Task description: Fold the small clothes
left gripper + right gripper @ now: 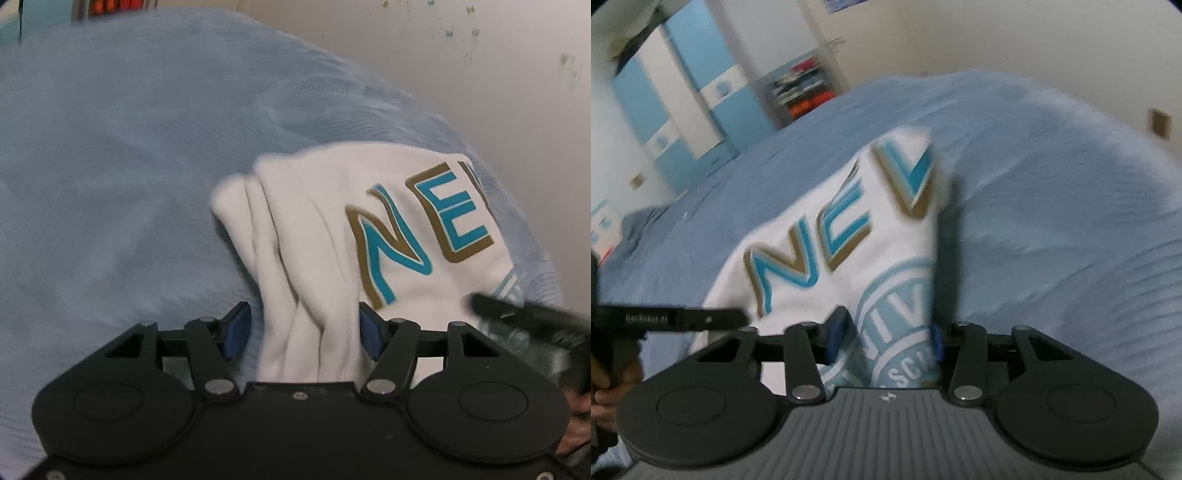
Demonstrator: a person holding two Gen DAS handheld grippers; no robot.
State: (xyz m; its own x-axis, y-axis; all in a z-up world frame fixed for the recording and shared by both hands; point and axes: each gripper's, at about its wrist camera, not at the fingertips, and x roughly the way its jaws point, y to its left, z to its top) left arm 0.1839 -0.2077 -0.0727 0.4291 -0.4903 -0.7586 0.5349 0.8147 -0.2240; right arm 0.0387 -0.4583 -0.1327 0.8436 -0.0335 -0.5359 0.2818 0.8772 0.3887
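A white shirt (325, 236) printed with teal-and-gold letters is hanging over a light blue bedspread (122, 177), lifted clear of it along its near edge and blurred in both views. The left gripper (304, 328) is pinching a bunched, pleated part of the shirt, the cloth filling the gap between its blue pads (238, 328). Seen from the right wrist camera, the right gripper (886, 334) is gripping the shirt (827, 243) at the pale blue round emblem (897, 314) below the lettering, with the fabric pressed between its blue pads (836, 332). Both grippers are holding the same edge of the shirt, the left one to the left of the emblem and the right one on it; each is showing up as a dark bar at the edge of the other's view. A hand (604, 384) is wrapping around the left gripper's handle. Beyond the shirt, the bedspread (1052, 206) is stretching away to a blue-and-white wardrobe (683, 99) and a shelf unit (805, 88) by the wall.
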